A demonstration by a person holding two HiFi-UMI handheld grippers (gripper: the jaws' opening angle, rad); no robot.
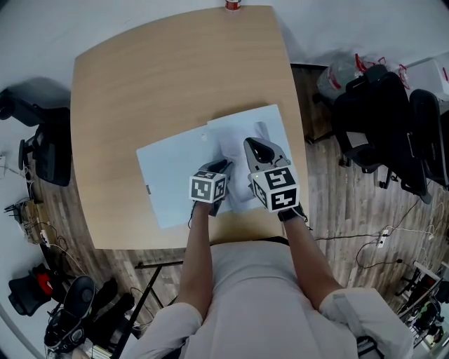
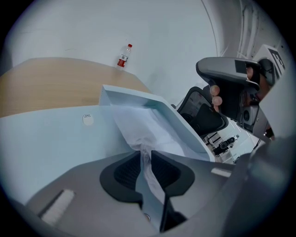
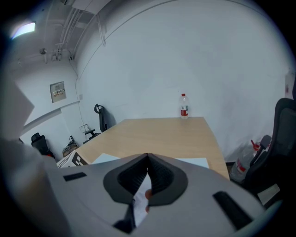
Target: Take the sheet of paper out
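Note:
A light blue folder (image 1: 168, 179) lies open on the wooden table (image 1: 161, 77). Its top cover (image 2: 138, 96) stands raised and forms a pocket. A crumpled white sheet of paper (image 2: 148, 132) comes out of that pocket, and my left gripper (image 2: 145, 152) is shut on the sheet's near end. In the head view the left gripper (image 1: 226, 165) sits at the folder's middle, with the paper (image 1: 230, 148) bunched beside it. My right gripper (image 1: 258, 144) is just to its right. Its jaws (image 3: 148, 156) are shut and seem to pinch the cover's edge (image 3: 196, 162).
A small water bottle (image 1: 232, 5) stands at the table's far edge. Black office chairs (image 1: 382, 126) and bags crowd the floor to the right. Another chair (image 1: 49, 151) and cables lie to the left. A round sticker (image 2: 88, 119) marks the folder's inside.

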